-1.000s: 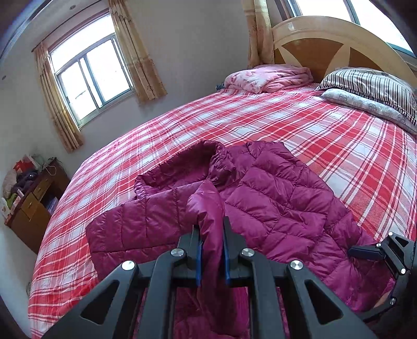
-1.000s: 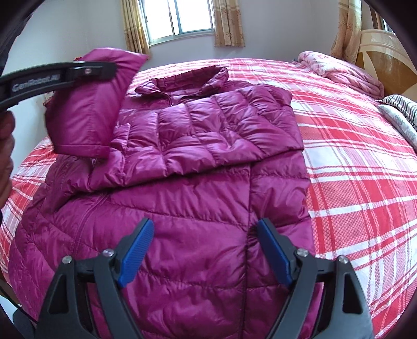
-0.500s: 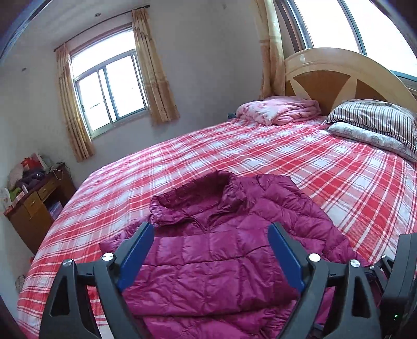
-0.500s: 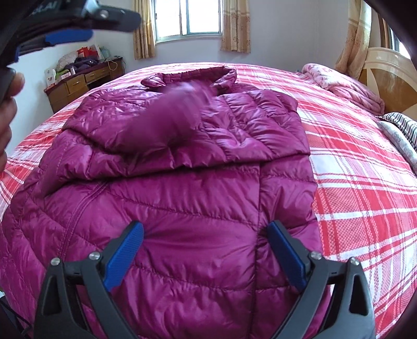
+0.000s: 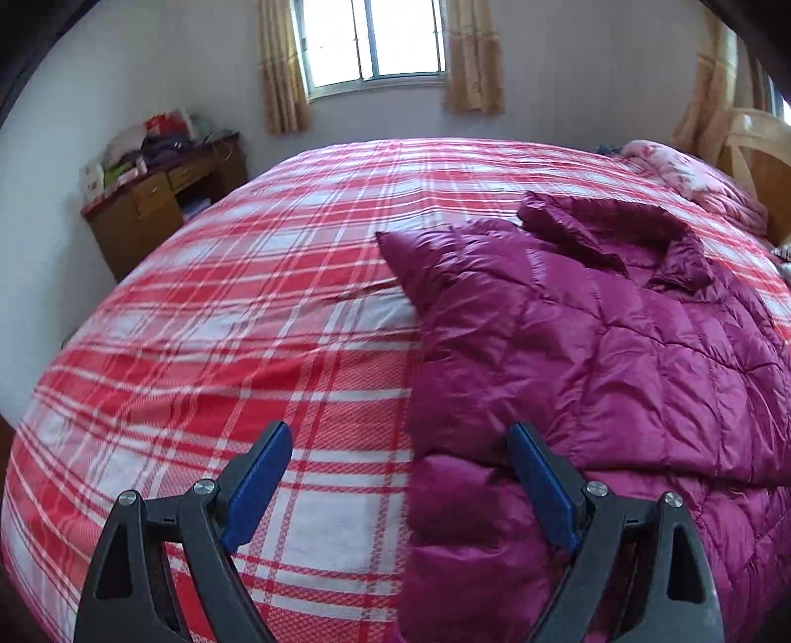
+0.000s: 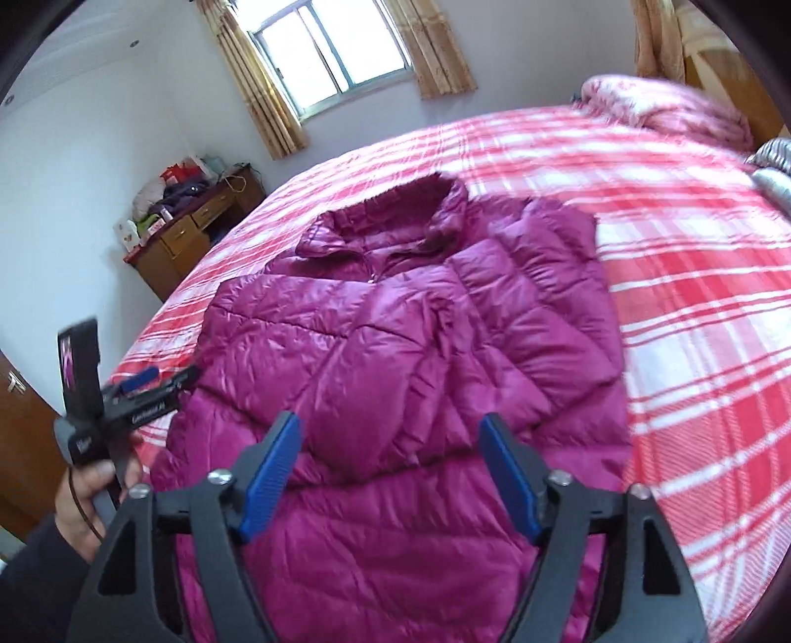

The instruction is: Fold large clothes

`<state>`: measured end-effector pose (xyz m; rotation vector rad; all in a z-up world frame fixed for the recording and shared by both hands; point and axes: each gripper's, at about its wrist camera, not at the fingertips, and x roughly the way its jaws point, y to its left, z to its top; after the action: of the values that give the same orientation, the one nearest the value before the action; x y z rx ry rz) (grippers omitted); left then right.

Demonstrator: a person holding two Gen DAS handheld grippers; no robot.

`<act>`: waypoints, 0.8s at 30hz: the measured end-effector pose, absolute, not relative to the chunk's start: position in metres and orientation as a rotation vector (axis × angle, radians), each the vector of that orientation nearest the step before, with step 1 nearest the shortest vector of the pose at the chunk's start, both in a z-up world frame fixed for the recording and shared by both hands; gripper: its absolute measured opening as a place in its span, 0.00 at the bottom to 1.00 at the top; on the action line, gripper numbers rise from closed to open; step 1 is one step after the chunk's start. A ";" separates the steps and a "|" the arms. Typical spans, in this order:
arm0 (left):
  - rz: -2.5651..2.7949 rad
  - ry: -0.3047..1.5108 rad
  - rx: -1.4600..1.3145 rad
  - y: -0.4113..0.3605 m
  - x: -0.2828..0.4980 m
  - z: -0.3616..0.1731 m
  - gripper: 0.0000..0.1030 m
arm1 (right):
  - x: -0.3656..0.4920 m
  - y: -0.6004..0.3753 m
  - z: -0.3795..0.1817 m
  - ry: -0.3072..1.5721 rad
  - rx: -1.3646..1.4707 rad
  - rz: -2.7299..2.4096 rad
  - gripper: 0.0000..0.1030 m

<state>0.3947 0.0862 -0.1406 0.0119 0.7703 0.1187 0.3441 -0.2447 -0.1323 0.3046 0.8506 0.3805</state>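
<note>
Jacket [image 6: 420, 376]: flat on bed [image 5: 222, 321], sleeves folded in.
Desk [image 5: 163, 198]: beyond bed's far corner.
Left gripper [image 5: 400, 475]: spread wide, empty, over jacket's edge.
Right gripper [image 6: 390, 465]: closing, over jacket, nothing pinched.

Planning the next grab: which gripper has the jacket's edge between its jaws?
The left gripper: the jacket's side edge lies between its open jaws. The right gripper hovers over the jacket's middle, jaws closing.

Daylight floods from the window [image 5: 373, 42] — blown out; motion blur, bulging fisheye edges.
</note>
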 end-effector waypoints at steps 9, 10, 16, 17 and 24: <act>0.092 0.716 0.001 0.083 0.402 -0.119 0.87 | 0.323 -0.229 -0.149 0.874 0.252 0.392 0.10; 0.081 0.710 -0.003 0.076 0.405 -0.114 0.87 | 0.320 -0.230 -0.149 0.868 0.251 0.387 0.10; -0.048 0.702 -0.020 0.025 0.444 -0.100 0.87 | 0.328 -0.223 -0.159 0.883 0.214 0.376 0.10; -0.061 0.703 -0.026 0.020 0.451 -0.100 0.87 | 0.328 -0.223 -0.160 0.883 0.214 0.377 0.10; -0.026 0.939 -0.066 0.031 0.517 -0.156 0.87 | 0.321 -0.227 -0.169 0.887 0.223 0.415 0.10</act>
<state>0.5165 0.0307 -0.1556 -0.0659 0.9390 -0.0257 0.3206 -0.2272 -0.1691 0.2232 0.8871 0.4147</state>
